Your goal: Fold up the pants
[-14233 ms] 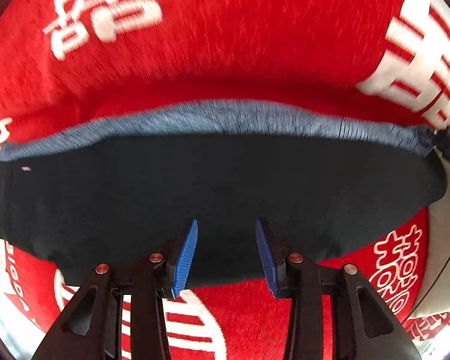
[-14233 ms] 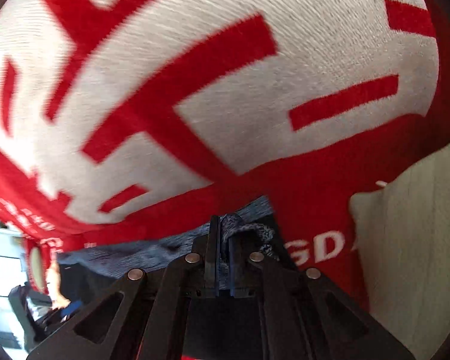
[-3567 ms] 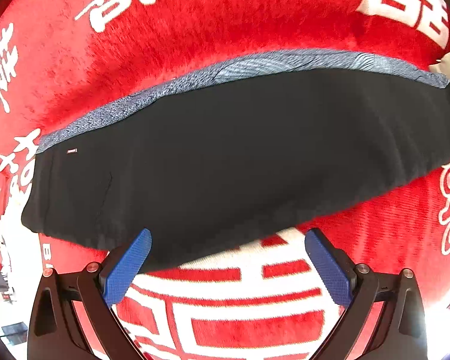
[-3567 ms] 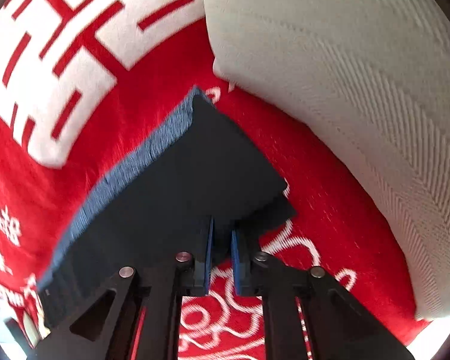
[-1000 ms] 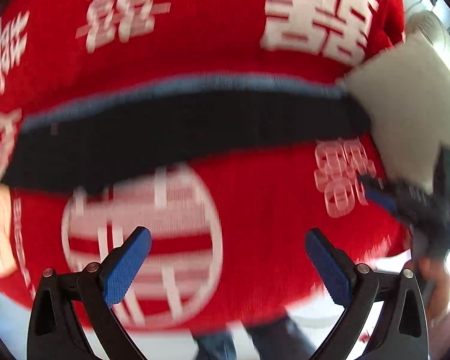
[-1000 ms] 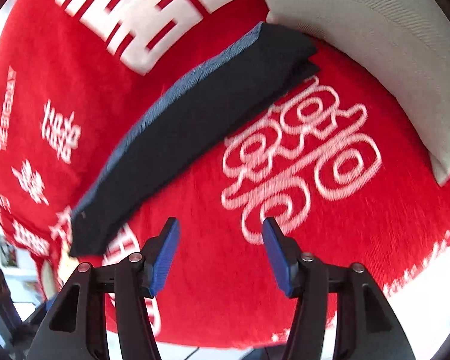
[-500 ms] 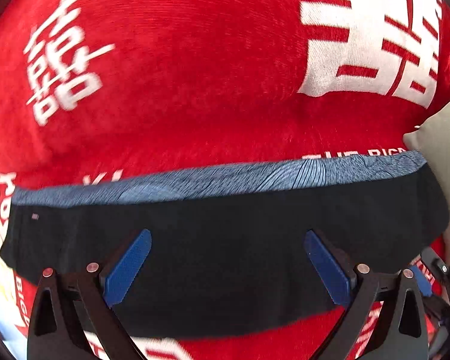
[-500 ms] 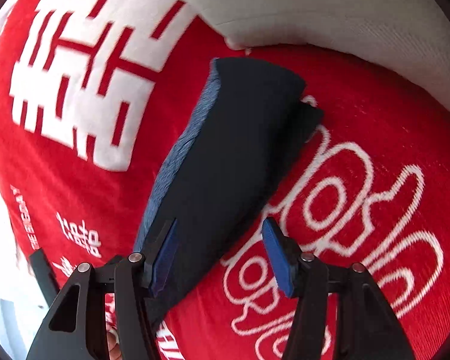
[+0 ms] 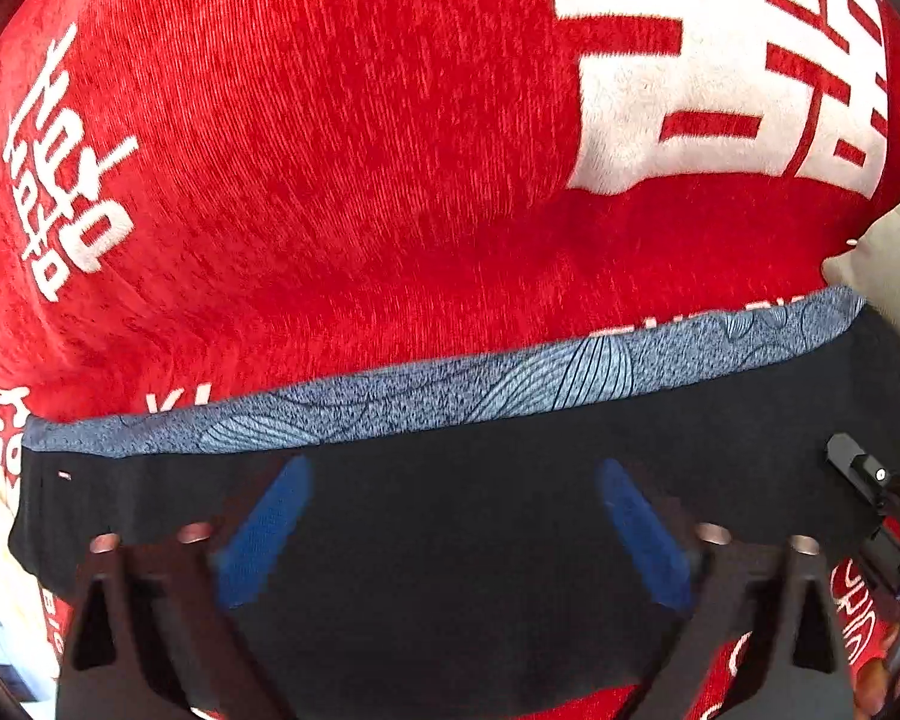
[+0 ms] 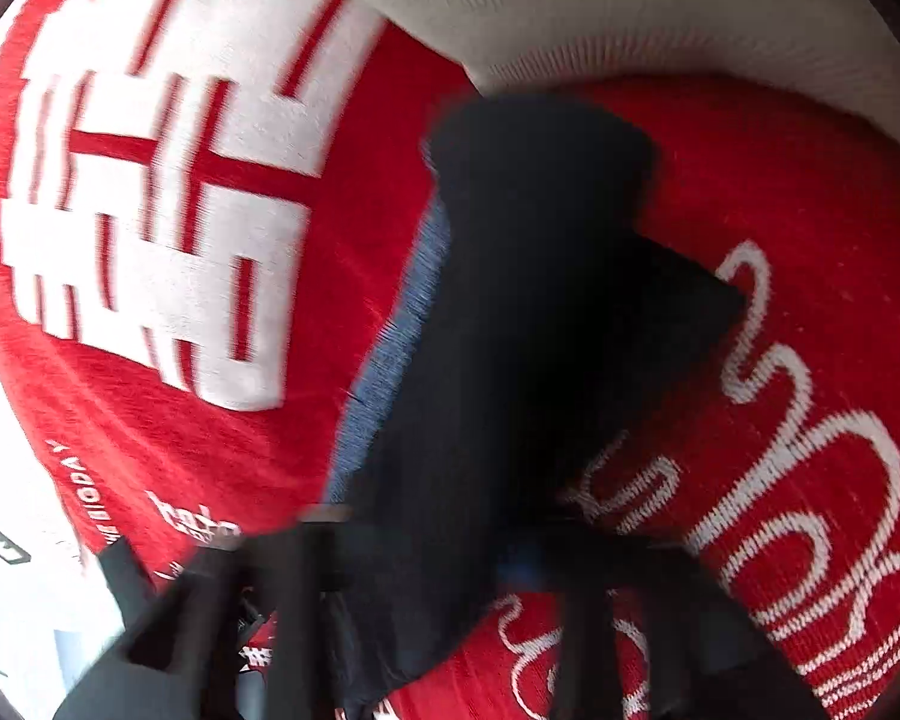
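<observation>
We see black pants [image 9: 450,540] flat on red blanket [image 9: 330,180]. Left gripper [image 9: 450,534] spread, closing over pants. Right gripper [image 10: 450,576] at 3 o'clock closing; pinch on pants unclear.

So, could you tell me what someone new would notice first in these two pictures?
First, the bright red blanket with big white characters, filling both views. Across it lies the folded pair of black pants, its blue-grey patterned edge on the far side. The left gripper hangs over the pants with its jaws closing, and a cream pillow sits beyond the pants' end in the right wrist view.
</observation>
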`<action>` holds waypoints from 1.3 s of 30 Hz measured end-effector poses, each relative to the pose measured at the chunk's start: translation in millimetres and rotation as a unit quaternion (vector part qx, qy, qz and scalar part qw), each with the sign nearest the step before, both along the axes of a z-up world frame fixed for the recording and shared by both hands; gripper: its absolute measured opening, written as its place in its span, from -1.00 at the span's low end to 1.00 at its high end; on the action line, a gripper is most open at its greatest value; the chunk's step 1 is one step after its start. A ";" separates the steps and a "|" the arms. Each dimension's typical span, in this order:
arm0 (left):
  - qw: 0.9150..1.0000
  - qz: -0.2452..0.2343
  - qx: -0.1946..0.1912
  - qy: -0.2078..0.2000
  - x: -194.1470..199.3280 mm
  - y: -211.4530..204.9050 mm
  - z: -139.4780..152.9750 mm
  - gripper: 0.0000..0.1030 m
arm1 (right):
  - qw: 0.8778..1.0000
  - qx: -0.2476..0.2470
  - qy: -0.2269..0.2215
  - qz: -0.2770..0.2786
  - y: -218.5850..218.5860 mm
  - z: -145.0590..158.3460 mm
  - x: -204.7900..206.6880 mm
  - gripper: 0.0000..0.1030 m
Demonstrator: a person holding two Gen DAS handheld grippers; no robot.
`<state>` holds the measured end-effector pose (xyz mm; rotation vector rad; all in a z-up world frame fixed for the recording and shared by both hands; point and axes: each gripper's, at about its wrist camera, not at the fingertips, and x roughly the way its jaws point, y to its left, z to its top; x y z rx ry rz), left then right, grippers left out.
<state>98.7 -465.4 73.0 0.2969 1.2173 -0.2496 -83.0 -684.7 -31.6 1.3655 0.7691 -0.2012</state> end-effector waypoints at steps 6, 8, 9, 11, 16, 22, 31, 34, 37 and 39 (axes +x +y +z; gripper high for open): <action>1.000 -0.023 0.002 0.001 -16.8 -0.5 -39.7 0.22 | 0.998 -0.054 -0.011 0.041 10.7 36.8 8.8 -0.74; 0.999 -0.032 0.008 -0.019 -24.0 -1.7 -40.0 0.22 | 0.994 -0.091 -0.023 0.064 21.8 58.5 15.6 -0.74; 0.999 -0.028 0.002 -0.018 -24.1 -0.1 -40.4 0.22 | 0.991 -0.108 -0.028 0.073 28.0 67.8 17.9 -0.74; 0.999 -0.027 -0.011 -0.016 -23.5 3.9 -41.6 0.22 | 0.983 -0.149 -0.037 0.098 45.2 90.6 27.0 -0.74; 0.997 -0.064 -0.035 -0.014 -22.5 18.1 -42.8 0.22 | 0.957 -0.238 -0.046 0.160 100.1 135.3 48.8 -0.74; 0.996 0.000 -0.091 0.008 -9.0 110.4 -0.5 0.21 | 0.919 -0.322 -0.033 0.225 169.8 163.6 72.4 -0.74; 0.994 0.087 -0.066 0.004 8.9 295.5 24.2 0.64 | 0.815 -0.464 0.048 0.343 335.1 121.4 127.2 -0.72; 0.993 0.103 -0.065 0.011 14.0 332.4 19.2 0.64 | 0.777 -0.502 0.082 0.370 377.3 92.0 135.5 -0.65; 0.991 0.112 -0.073 0.018 14.5 353.1 12.9 0.64 | 0.728 -0.553 0.125 0.386 409.8 62.8 133.9 -0.51; 0.990 0.114 -0.080 0.021 14.3 358.1 11.4 0.64 | 0.692 -0.590 0.141 0.391 433.6 50.0 134.9 -0.08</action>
